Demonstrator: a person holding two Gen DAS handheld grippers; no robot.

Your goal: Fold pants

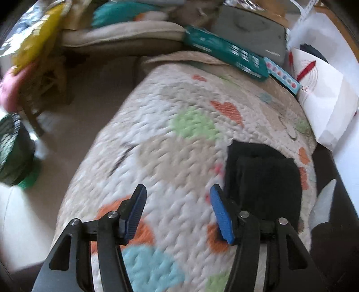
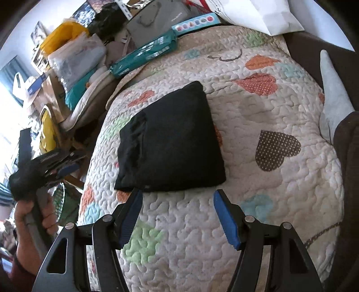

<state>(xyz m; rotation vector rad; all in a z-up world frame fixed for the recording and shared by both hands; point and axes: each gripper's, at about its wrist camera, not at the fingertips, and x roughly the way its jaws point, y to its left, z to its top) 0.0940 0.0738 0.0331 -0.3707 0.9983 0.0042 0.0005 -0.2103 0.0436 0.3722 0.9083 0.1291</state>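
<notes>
The black pants [image 2: 172,139] lie folded into a compact square on a quilted blanket [image 2: 258,125] with coloured hearts. In the left wrist view the pants [image 1: 264,177] sit to the right of my left gripper [image 1: 178,191], which is open over bare quilt [image 1: 161,143] with nothing between its blue pads. My right gripper [image 2: 177,196] is open just in front of the near edge of the pants, not touching them. In the right wrist view a hand [image 2: 33,215] holds the left gripper [image 2: 51,164] off the left side of the quilt.
A teal package [image 2: 143,54], a grey bag [image 2: 157,20], a white paper bag [image 1: 323,94] and piled bags and cushions [image 2: 76,58] crowd the far end. A grey sock [image 2: 334,94] lies on the dark seat at right. A green basket [image 1: 13,150] stands on the floor at left.
</notes>
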